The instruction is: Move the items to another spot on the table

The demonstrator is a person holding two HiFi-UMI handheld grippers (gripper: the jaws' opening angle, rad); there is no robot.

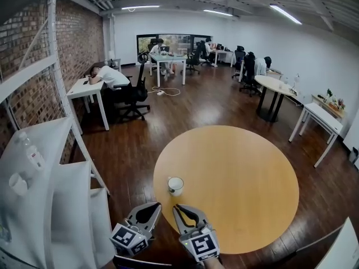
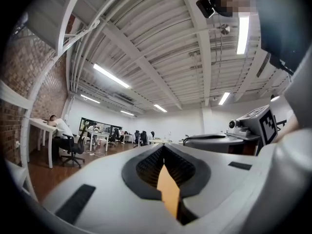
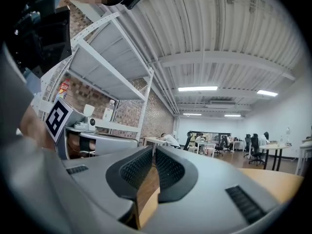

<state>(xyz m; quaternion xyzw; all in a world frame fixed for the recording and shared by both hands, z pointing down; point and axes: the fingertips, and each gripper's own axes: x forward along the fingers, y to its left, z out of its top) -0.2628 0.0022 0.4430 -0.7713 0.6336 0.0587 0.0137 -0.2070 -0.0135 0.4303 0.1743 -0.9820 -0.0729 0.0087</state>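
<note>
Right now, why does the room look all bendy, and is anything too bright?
Head view: the wide lens bows the shelf post; the cup is sharp. Left gripper view: the ceiling light glares white, corners go black. Right gripper view: black corners too.

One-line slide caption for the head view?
Left hand-held gripper and right hand-held gripper, both shut and empty, poised by a white cup on a round wooden table.

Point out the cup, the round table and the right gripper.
cup (image 1: pixel 175 185), head view, its open top
round table (image 1: pixel 241 189), head view, bare top
right gripper (image 1: pixel 178 208), head view, its jaw tips
</note>
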